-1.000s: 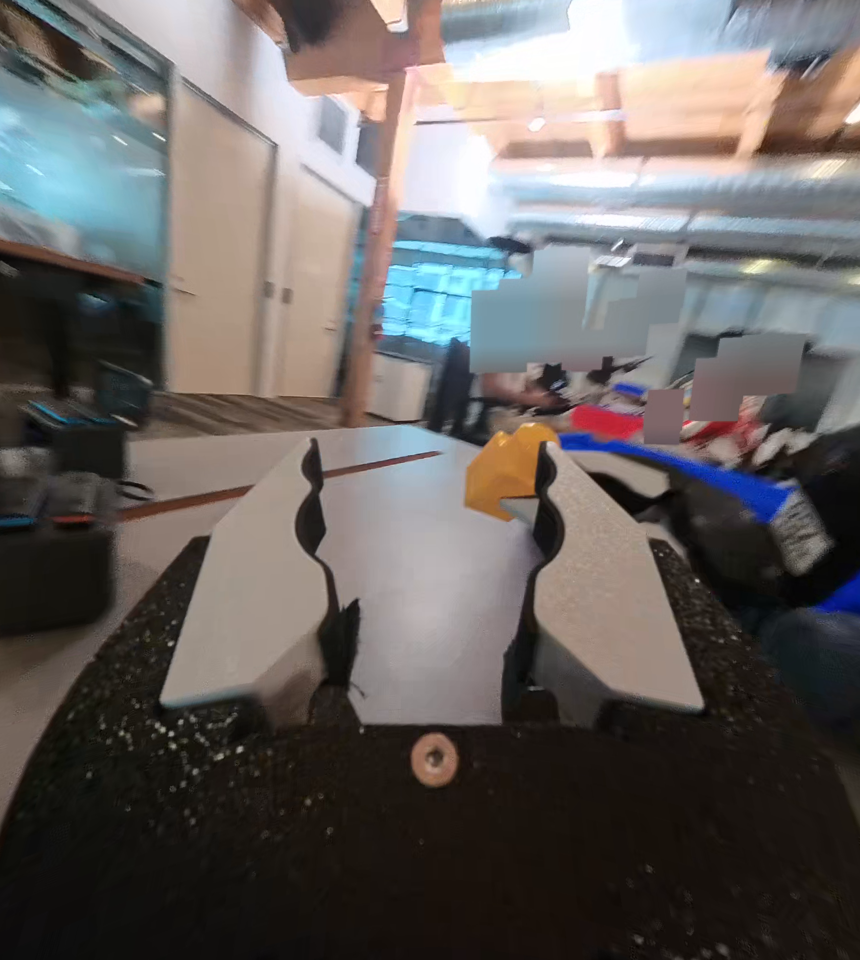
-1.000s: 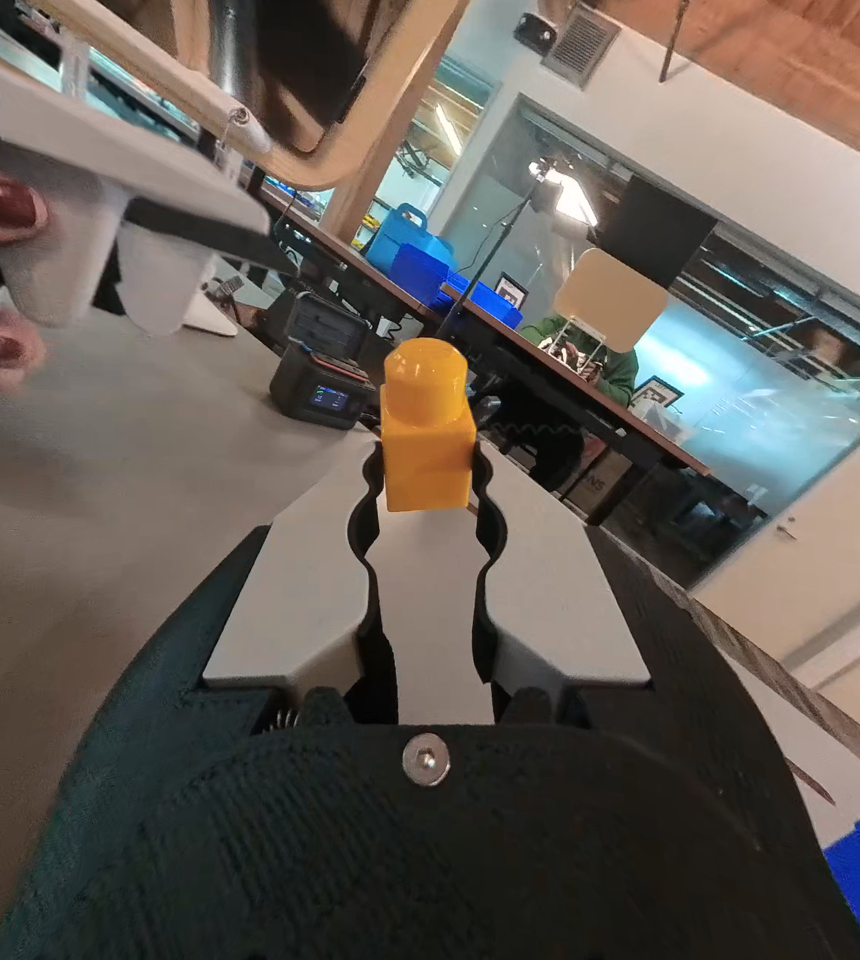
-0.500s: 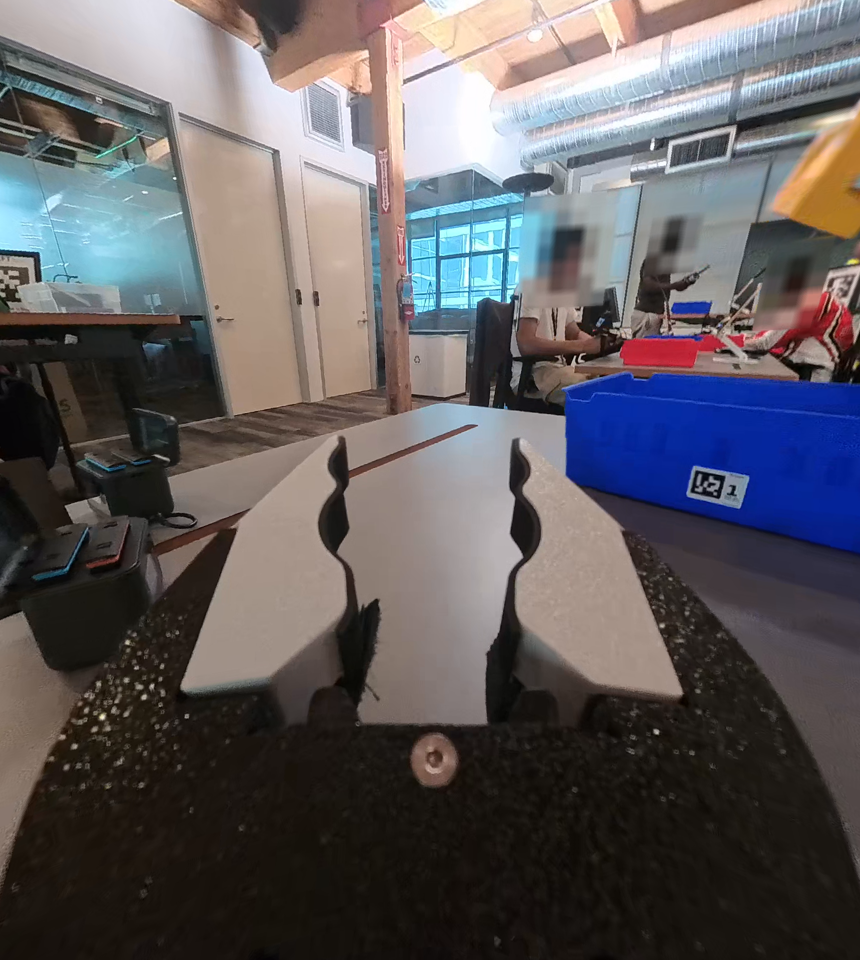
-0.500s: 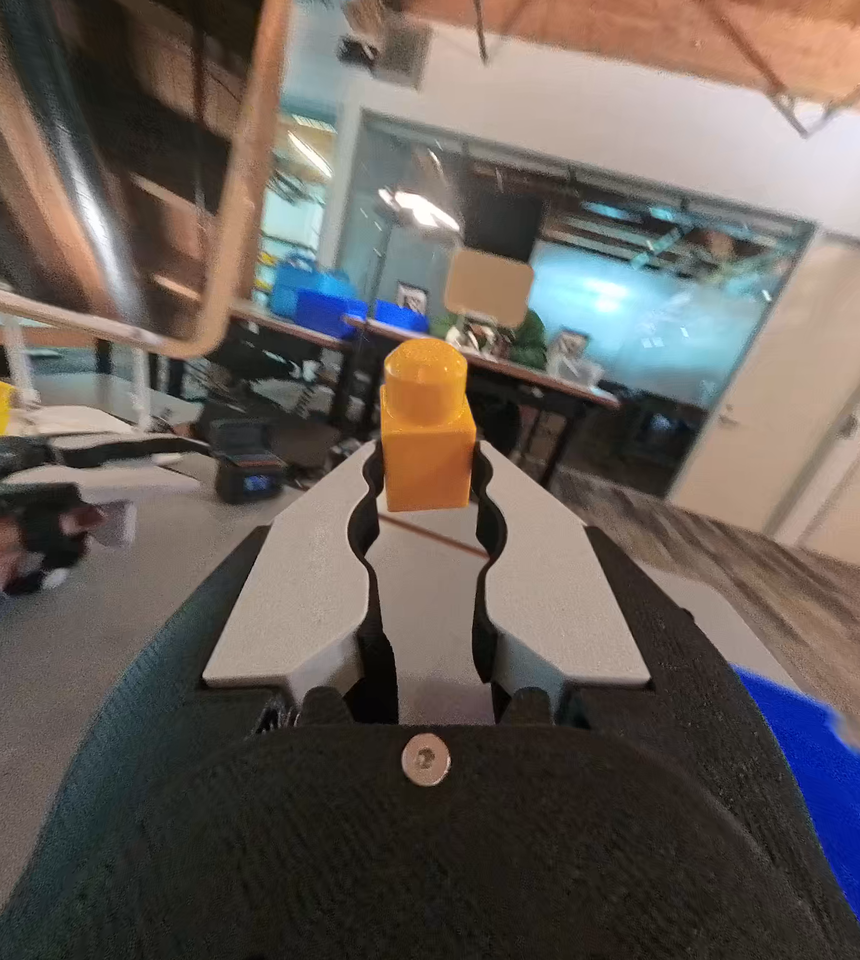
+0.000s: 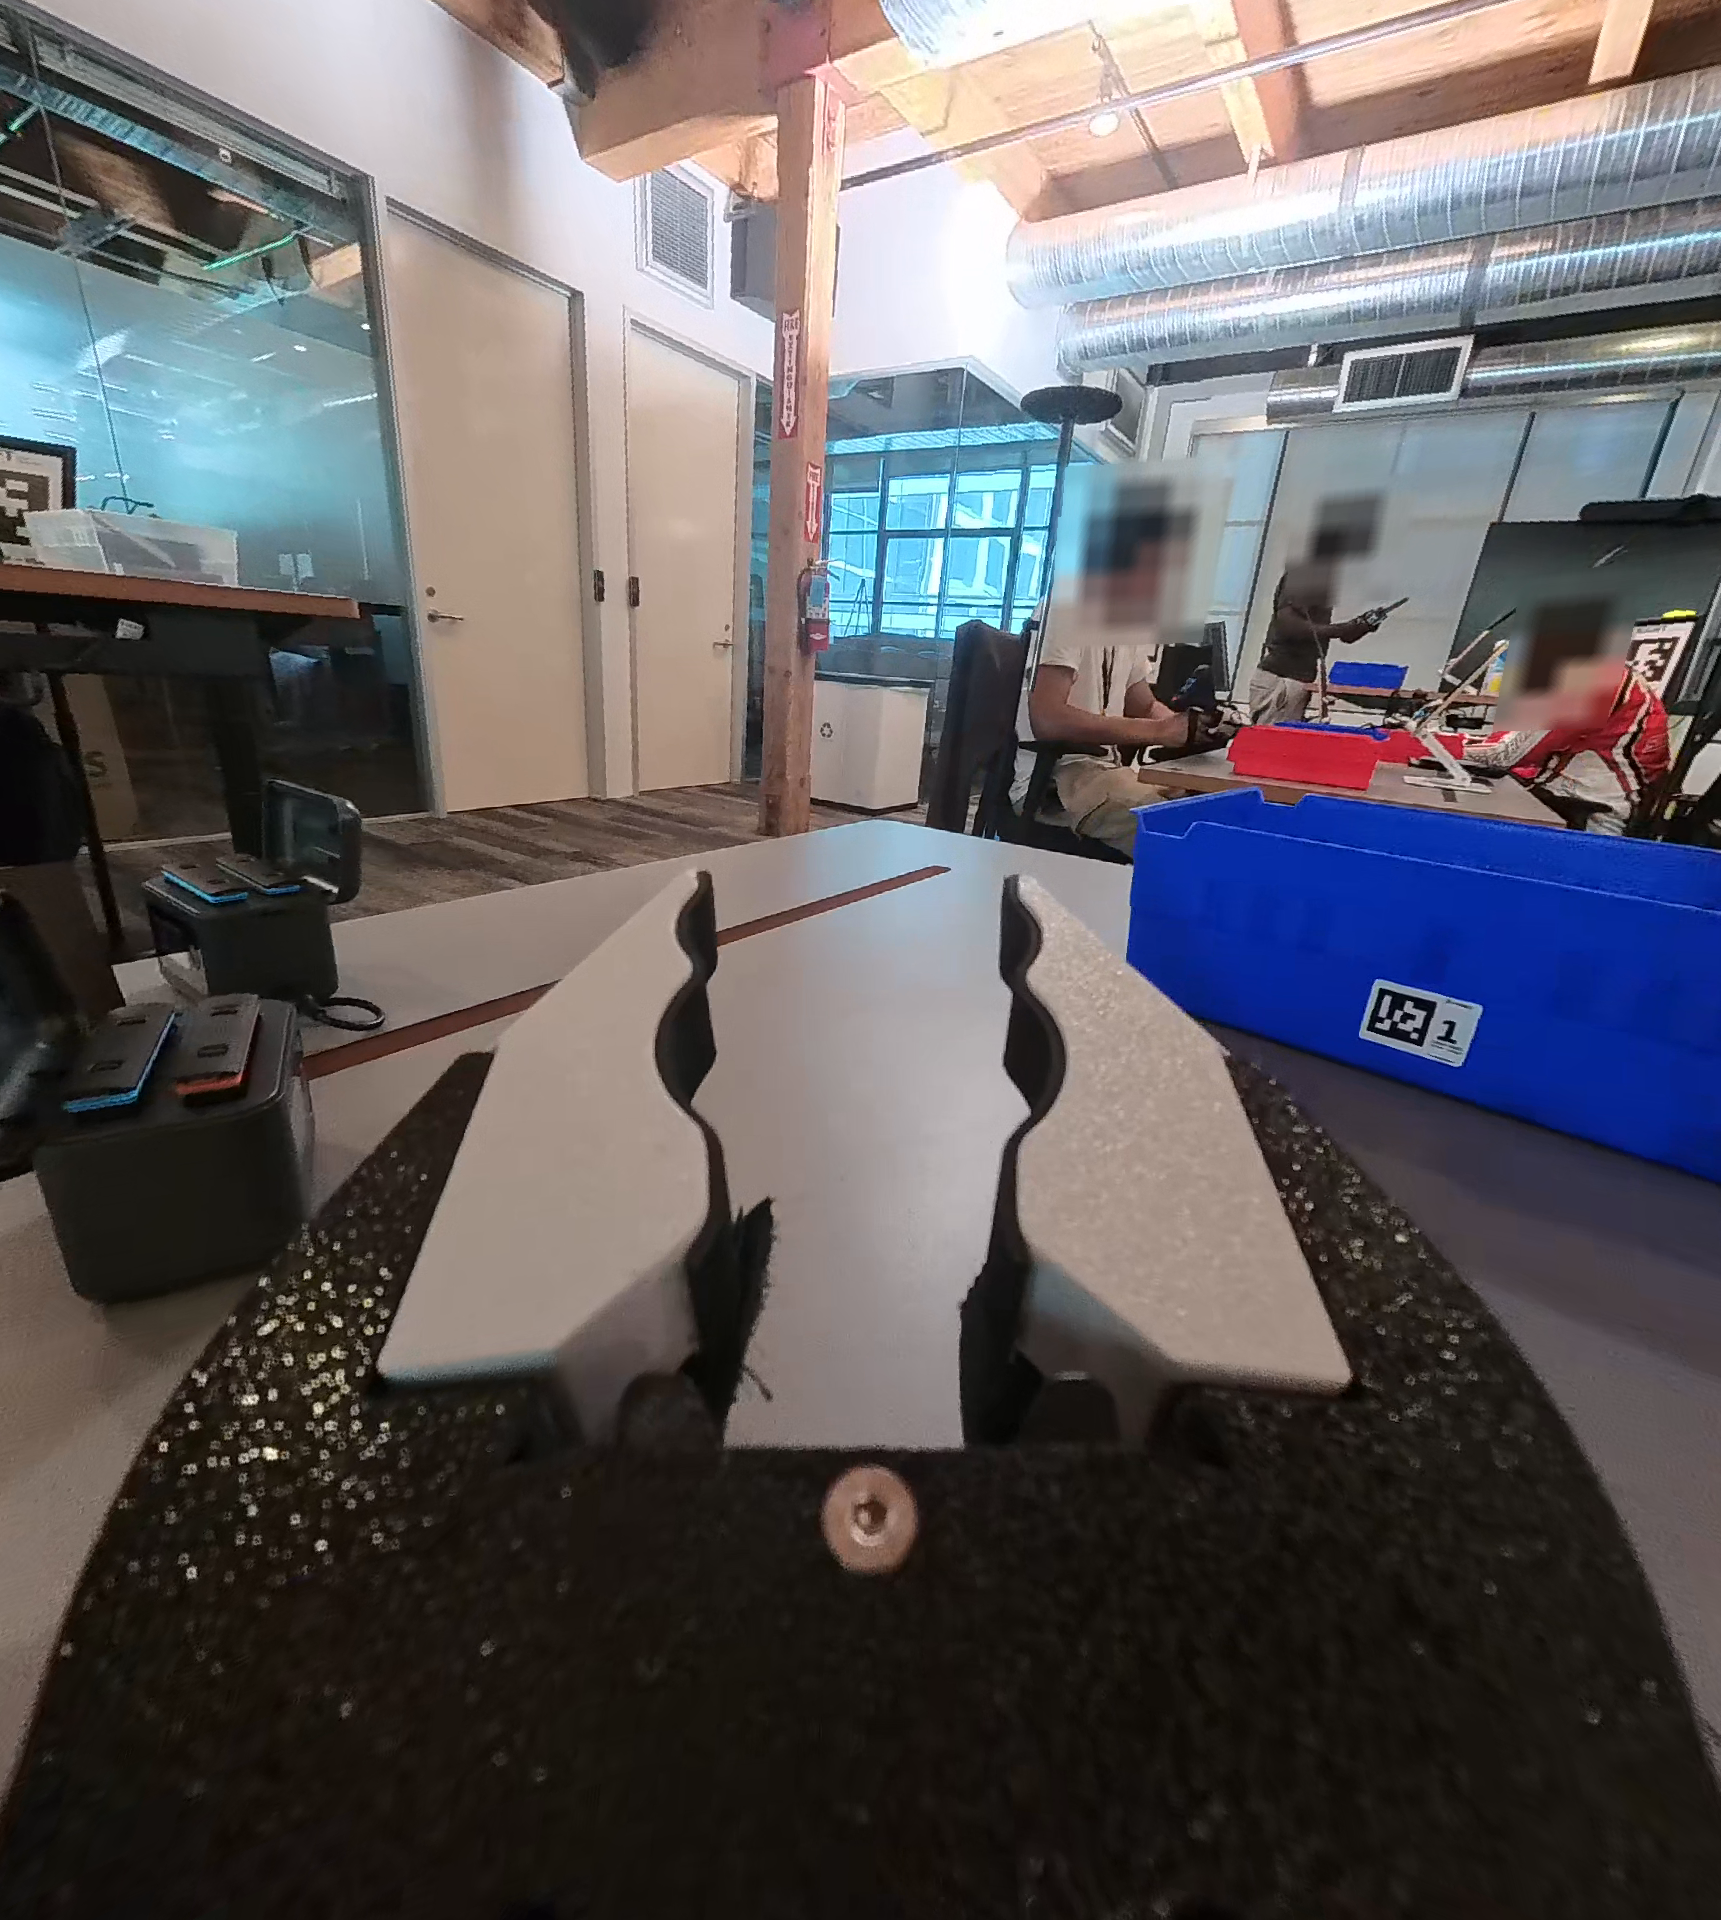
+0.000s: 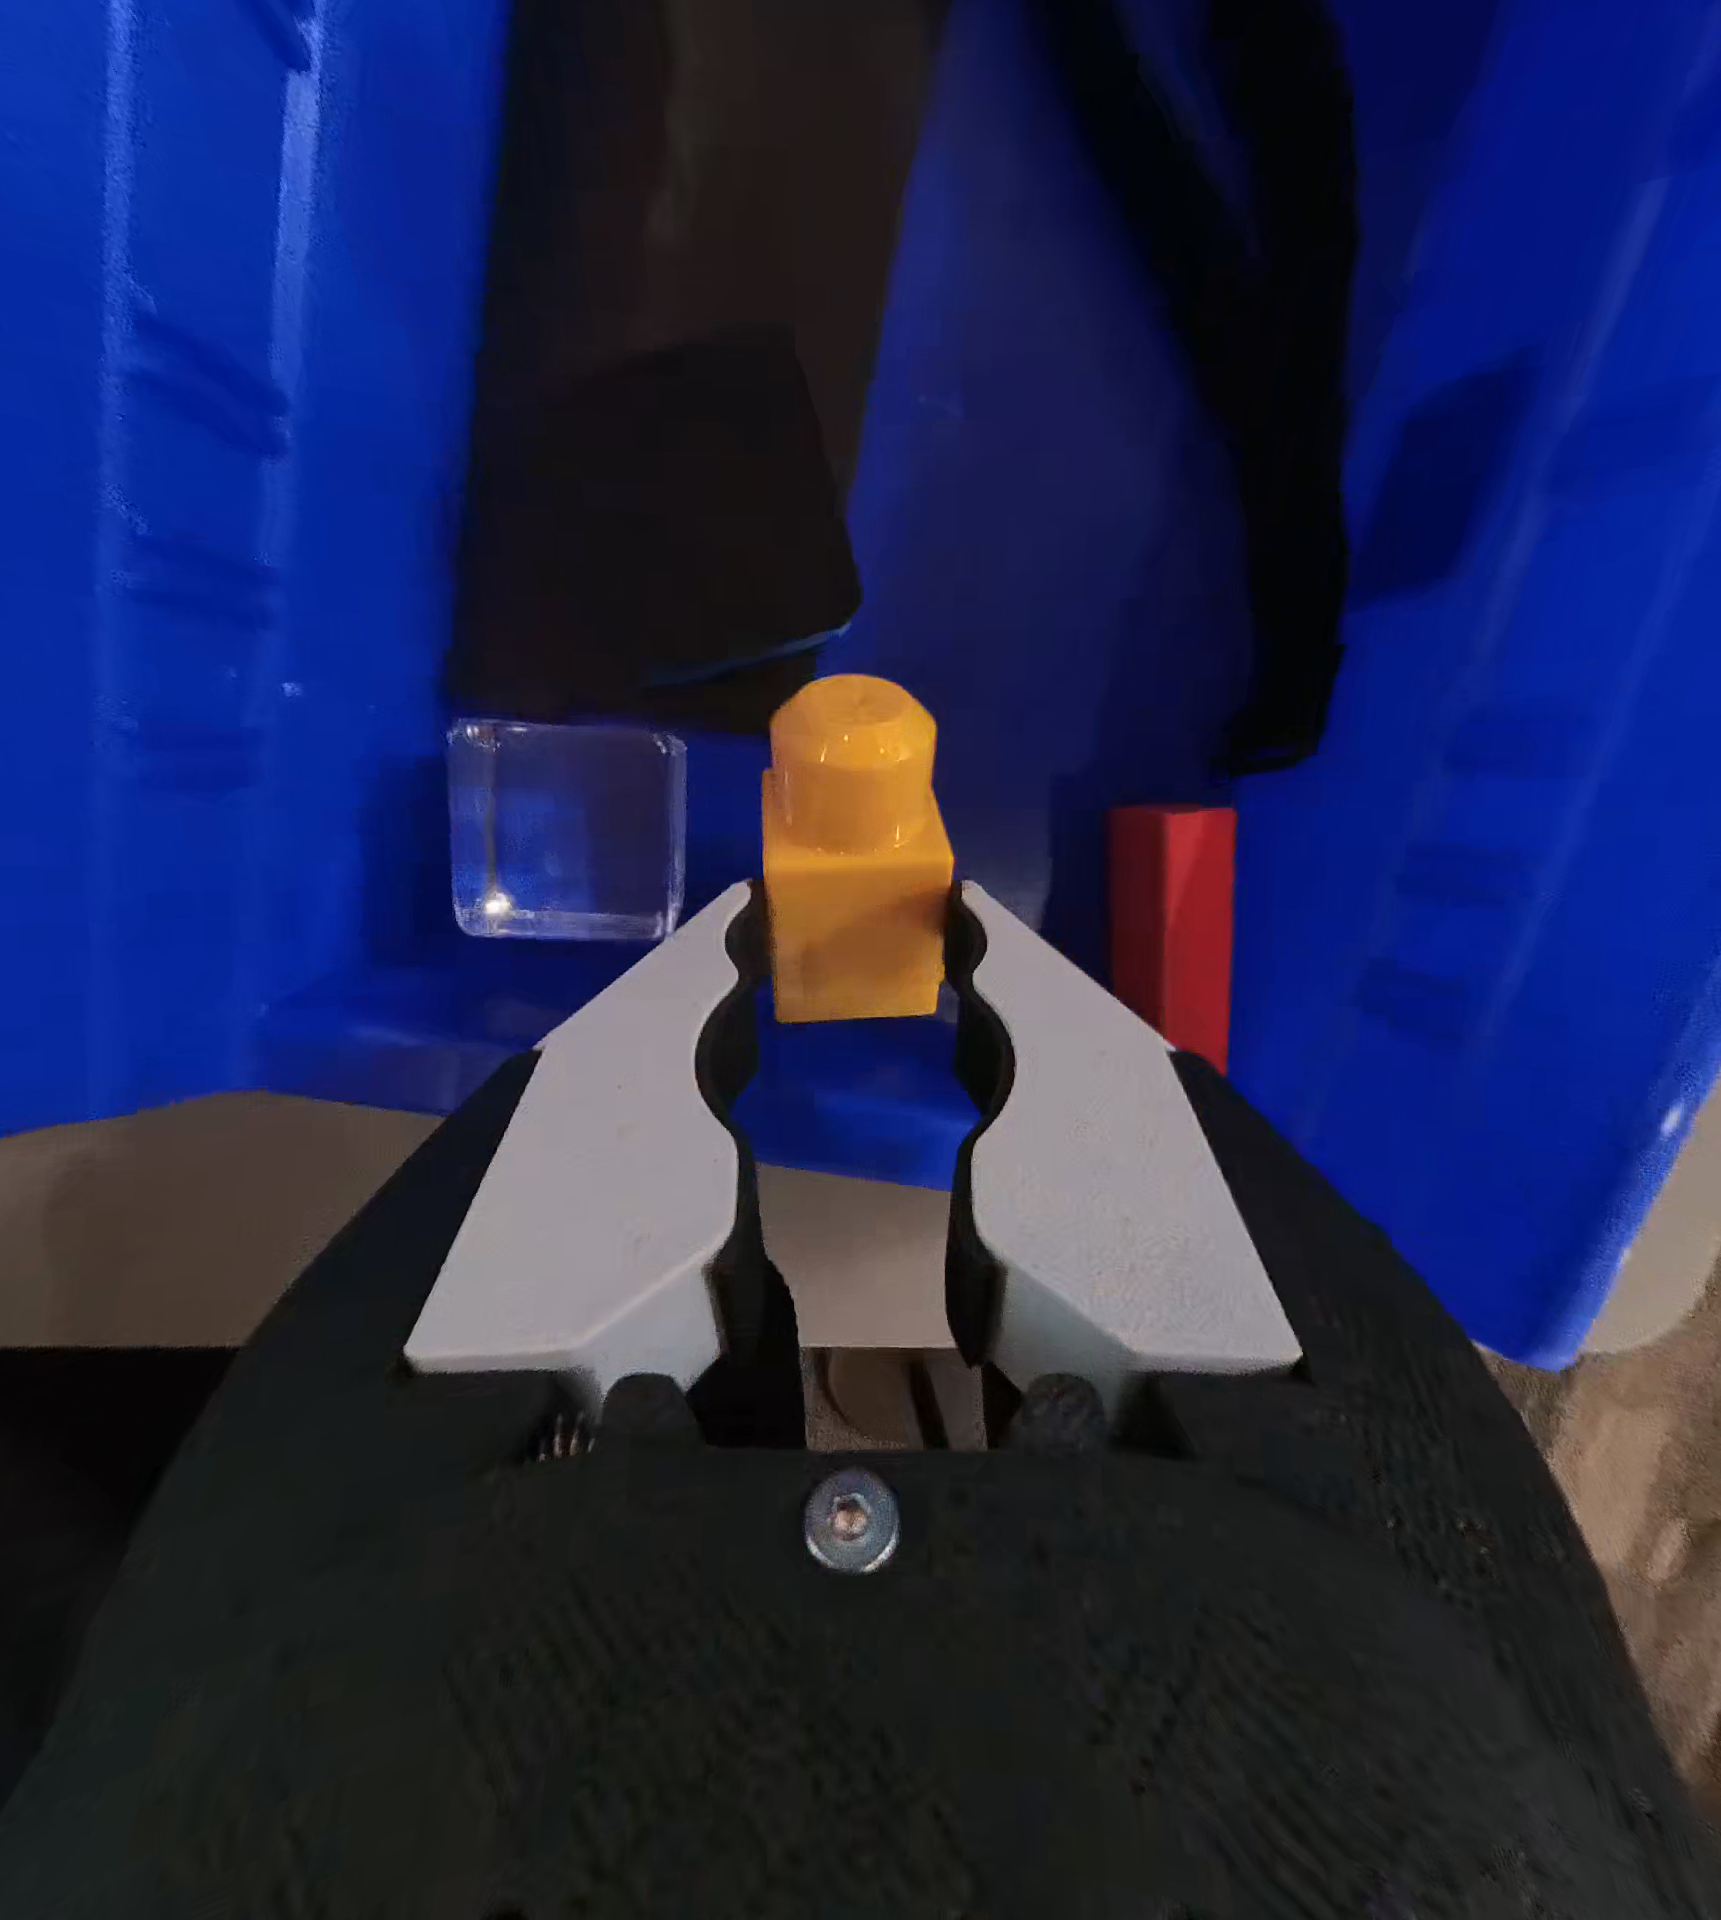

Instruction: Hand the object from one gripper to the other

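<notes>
My right gripper (image 6: 854, 899) is shut on an orange one-stud brick (image 6: 854, 904), held at the fingertips with the stud pointing away. It points down into a blue bin (image 6: 160, 520). My left gripper (image 5: 854, 896) is open and empty, held level just above the grey table (image 5: 835, 1039). The same blue bin (image 5: 1458, 997) stands to the right of the left gripper. A white edge at the far right of the left wrist view may be the right gripper; the brick is not visible there.
Inside the bin lie a clear cube (image 6: 565, 831), a red block (image 6: 1170, 925) and black cloth-like items (image 6: 658, 499). Two dark charger boxes (image 5: 170, 1143) stand at the table's left. People sit at desks behind the bin with a red bin (image 5: 1313, 753). My hands' fingertips stand some 45 cm from each other. My left tips are about 35 cm from the clear cube (image 6: 565, 831), my right tips only 4 cm.
My right gripper has swung from facing the room to pointing down into the blue bin, still holding the orange brick. My left gripper has steadied, open and level, facing the room.
</notes>
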